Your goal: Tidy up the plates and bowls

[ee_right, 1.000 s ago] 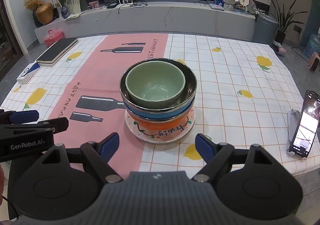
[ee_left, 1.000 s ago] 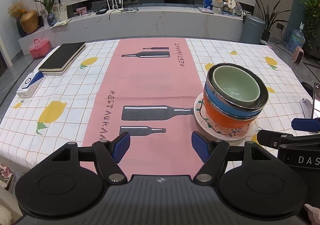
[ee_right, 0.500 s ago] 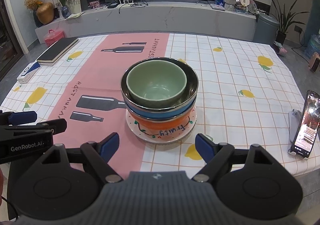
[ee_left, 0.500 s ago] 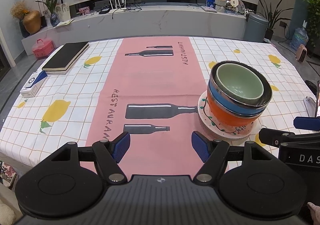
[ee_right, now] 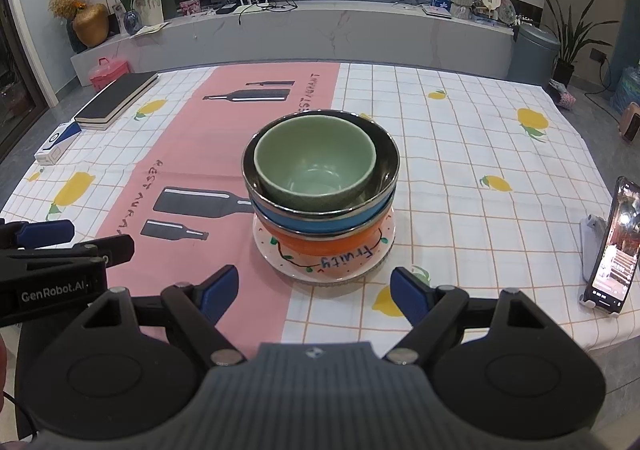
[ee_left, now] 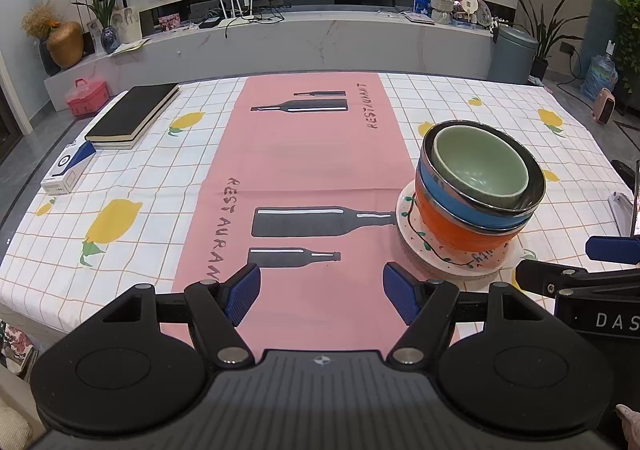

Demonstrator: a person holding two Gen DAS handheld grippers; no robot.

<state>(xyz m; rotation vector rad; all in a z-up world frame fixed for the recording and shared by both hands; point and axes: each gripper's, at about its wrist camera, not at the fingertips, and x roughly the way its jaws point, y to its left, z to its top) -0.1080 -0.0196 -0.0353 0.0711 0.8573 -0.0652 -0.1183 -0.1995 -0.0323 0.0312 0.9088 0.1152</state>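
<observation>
A stack stands on the tablecloth: a pale green bowl (ee_right: 316,166) nested in a steel-rimmed blue bowl (ee_right: 320,220), on an orange bowl (ee_right: 332,250), on a white plate (ee_right: 276,250) with a vine pattern. In the left wrist view the green bowl (ee_left: 480,166) and the white plate (ee_left: 408,226) lie to the right. My right gripper (ee_right: 314,290) hangs open just short of the stack, nothing between its fingers. My left gripper (ee_left: 322,292) is open over the pink runner, left of the stack, holding nothing.
A black book (ee_left: 132,114) and a small white-and-blue box (ee_left: 68,168) lie at the table's far left. A phone on a stand (ee_right: 612,246) sits at the right edge. The near table edge runs just under both grippers.
Both views have shifted very slightly. The stack and both grippers keep their places and their openings.
</observation>
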